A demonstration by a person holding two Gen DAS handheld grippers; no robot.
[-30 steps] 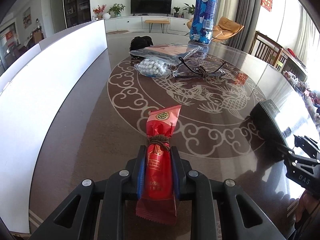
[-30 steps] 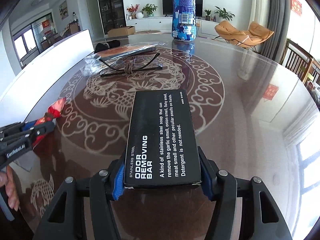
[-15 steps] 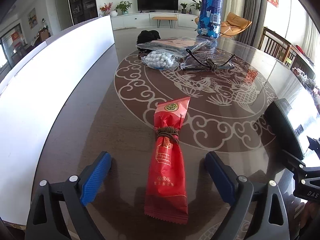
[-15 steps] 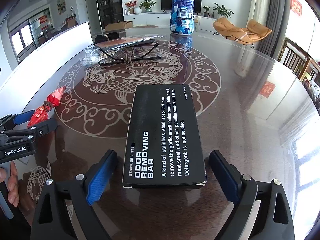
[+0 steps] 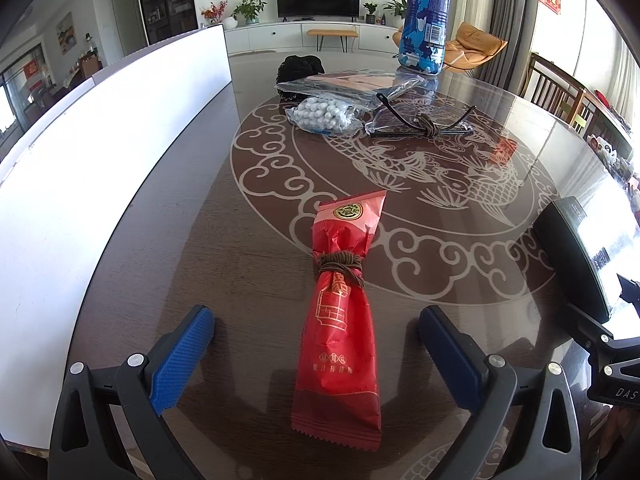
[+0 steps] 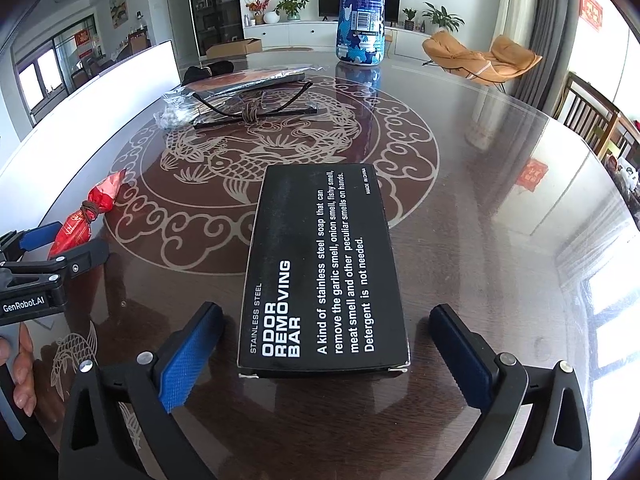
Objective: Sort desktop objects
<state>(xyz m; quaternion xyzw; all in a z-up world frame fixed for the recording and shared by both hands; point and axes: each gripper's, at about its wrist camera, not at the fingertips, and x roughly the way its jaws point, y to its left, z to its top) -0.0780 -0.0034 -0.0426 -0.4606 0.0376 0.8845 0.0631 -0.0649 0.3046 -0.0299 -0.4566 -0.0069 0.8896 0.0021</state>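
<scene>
Release step: the red packet and black box lie on the surface, freed between just-opened left hand-held gripper and right hand-held gripper; withdrawal toward the unsorted pile is judged next.

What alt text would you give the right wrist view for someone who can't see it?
The right gripper, jaws just opened wide, straddles a black odor-removing-bar box lying flat on a dark patterned table, pads clear of it. At far left, the left gripper flanks a red snack packet.
</scene>
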